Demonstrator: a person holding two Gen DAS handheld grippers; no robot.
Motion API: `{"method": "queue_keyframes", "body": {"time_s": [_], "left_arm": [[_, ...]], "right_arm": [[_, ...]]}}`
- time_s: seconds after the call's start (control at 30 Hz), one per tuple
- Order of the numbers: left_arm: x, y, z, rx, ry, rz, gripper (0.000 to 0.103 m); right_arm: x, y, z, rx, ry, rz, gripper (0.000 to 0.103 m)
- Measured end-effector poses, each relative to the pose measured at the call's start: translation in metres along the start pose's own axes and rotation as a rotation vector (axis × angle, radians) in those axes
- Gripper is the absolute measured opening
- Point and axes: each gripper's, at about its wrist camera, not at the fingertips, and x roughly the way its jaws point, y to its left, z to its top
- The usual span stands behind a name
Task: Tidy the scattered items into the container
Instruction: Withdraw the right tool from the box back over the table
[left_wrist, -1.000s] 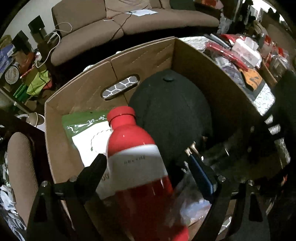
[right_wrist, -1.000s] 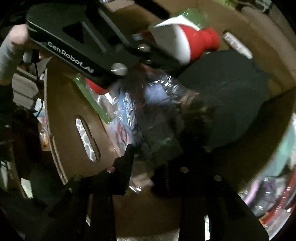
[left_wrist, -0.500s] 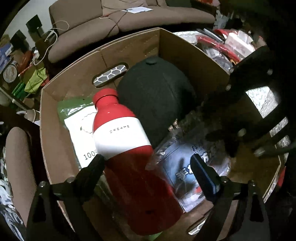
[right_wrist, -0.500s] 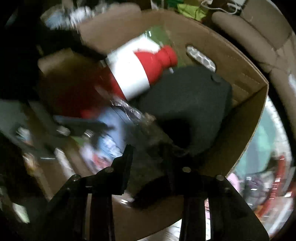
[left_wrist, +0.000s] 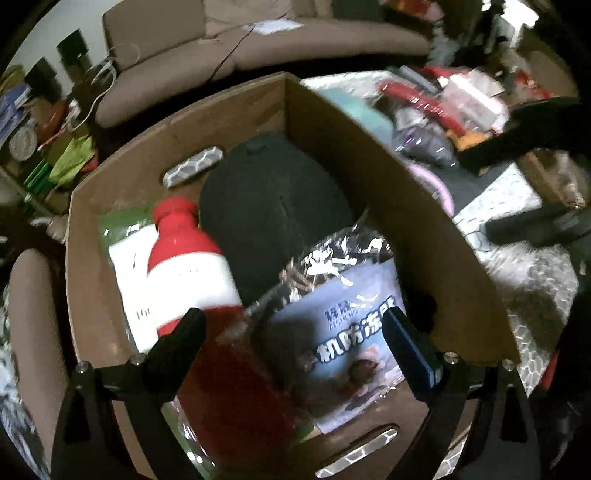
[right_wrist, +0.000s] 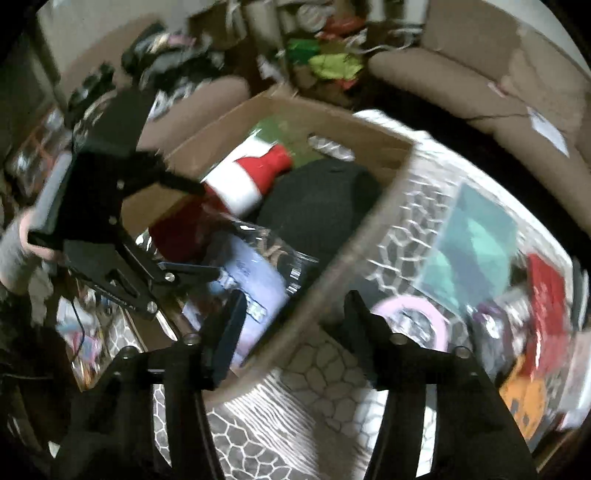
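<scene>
A brown cardboard box (left_wrist: 406, 206) holds a red-and-white bottle (left_wrist: 188, 266) lying on its side, a black cap (left_wrist: 273, 206), a green-and-white packet (left_wrist: 125, 251) and a blue plastic packet (left_wrist: 351, 332). My left gripper (left_wrist: 295, 328) hangs open above the bottle and the blue packet, gripping nothing. My right gripper (right_wrist: 295, 306) is over the box's near rim (right_wrist: 369, 221); its jaws are opening and nothing is between them. The right wrist view also shows the left gripper (right_wrist: 210, 230), the bottle (right_wrist: 251, 181), the cap (right_wrist: 321, 206) and the blue packet (right_wrist: 251, 273).
Loose items lie on the honeycomb-patterned cloth (right_wrist: 317, 369) right of the box: a teal sheet (right_wrist: 472, 251), a pink ring (right_wrist: 413, 325), a red packet (right_wrist: 546, 295), an orange thing (right_wrist: 524, 398). A brown sofa (left_wrist: 295, 40) stands behind. A person's hand (right_wrist: 18, 240) holds the left gripper.
The right gripper let go of the blue packet, rose out of the box, swung right and widened. The left gripper drew back from the bottle, which now lies in the box.
</scene>
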Motion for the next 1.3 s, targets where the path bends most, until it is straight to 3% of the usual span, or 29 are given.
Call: {"method": "queue_keyframes", "body": {"time_s": [0.07,0.2,0.33,0.5,0.57,0.63,0.87,0.93,1.0,1.13,1.3], "left_arm": [[-0.016,-0.011,-0.002,-0.039,-0.069,0.009,0.096],[-0.053,-0.046,-0.008,-0.107,-0.212,0.038,0.096],[-0.075,-0.085,-0.012,-0.143,-0.324,0.011,0.096],[-0.074,-0.135,-0.016,-0.23,-0.431,-0.017,0.096],[-0.069,-0.153,-0.023,-0.261,-0.468,-0.011,0.097],[-0.06,-0.169,-0.03,-0.285,-0.493,-0.013,0.097],[-0.017,-0.205,-0.041,-0.337,-0.501,-0.017,0.097],[-0.003,-0.21,-0.036,-0.341,-0.478,0.014,0.097],[0.005,-0.218,-0.031,-0.33,-0.476,0.094,0.103],[0.016,-0.234,-0.023,-0.271,-0.485,0.21,0.103],[0.027,-0.243,-0.018,-0.258,-0.481,0.2,0.103]], "right_arm": [[-0.013,-0.017,-0.015,0.046,-0.036,-0.02,0.062],[-0.022,-0.049,-0.055,0.108,-0.072,-0.095,0.062],[-0.03,-0.063,-0.092,0.131,-0.059,-0.135,0.062],[-0.043,-0.066,-0.128,0.134,-0.111,-0.168,0.063],[-0.051,-0.069,-0.141,0.139,-0.137,-0.165,0.071],[-0.052,-0.075,-0.152,0.147,-0.15,-0.164,0.072],[-0.058,-0.103,-0.187,0.196,-0.185,-0.143,0.073],[-0.055,-0.11,-0.192,0.206,-0.179,-0.135,0.073],[-0.05,-0.116,-0.195,0.204,-0.18,-0.122,0.073],[-0.035,-0.126,-0.189,0.196,-0.174,-0.114,0.073],[-0.015,-0.15,-0.167,0.225,-0.158,-0.057,0.073]]}}
